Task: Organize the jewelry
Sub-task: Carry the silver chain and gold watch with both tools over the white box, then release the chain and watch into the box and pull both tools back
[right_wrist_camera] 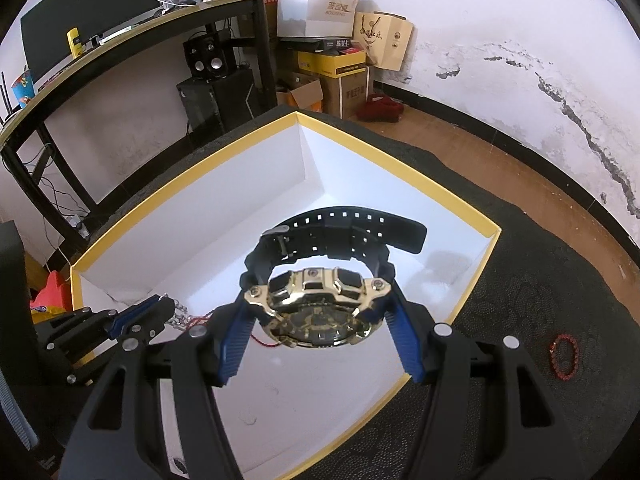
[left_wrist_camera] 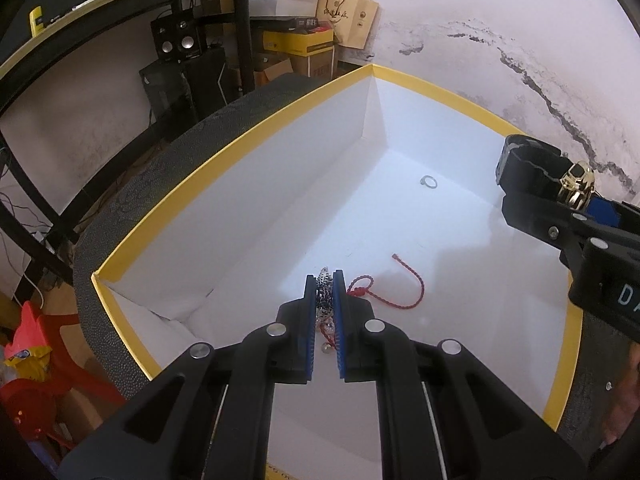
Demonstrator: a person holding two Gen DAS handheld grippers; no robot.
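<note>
A white box with a yellow rim (left_wrist_camera: 224, 152) (right_wrist_camera: 192, 168) stands on a dark mat. My left gripper (left_wrist_camera: 325, 280) is shut on a silver chain (left_wrist_camera: 324, 294) low inside the box; from the right wrist view it (right_wrist_camera: 166, 300) shows at the left with the chain (right_wrist_camera: 180, 316) dangling. My right gripper (right_wrist_camera: 318, 300) is shut on a gold-faced watch with a black strap (right_wrist_camera: 316, 308), held above the box; in the left wrist view it (left_wrist_camera: 576, 196) hangs at the right. A red cord (left_wrist_camera: 404, 284) and a small silver ring (left_wrist_camera: 428, 181) lie on the box floor.
A red bead bracelet (right_wrist_camera: 564, 356) lies on the dark mat (right_wrist_camera: 520, 280) right of the box. Behind stand a black desk (right_wrist_camera: 120, 40), speakers (right_wrist_camera: 208, 56) and stacked cardboard boxes (right_wrist_camera: 332, 76) against a cracked white wall.
</note>
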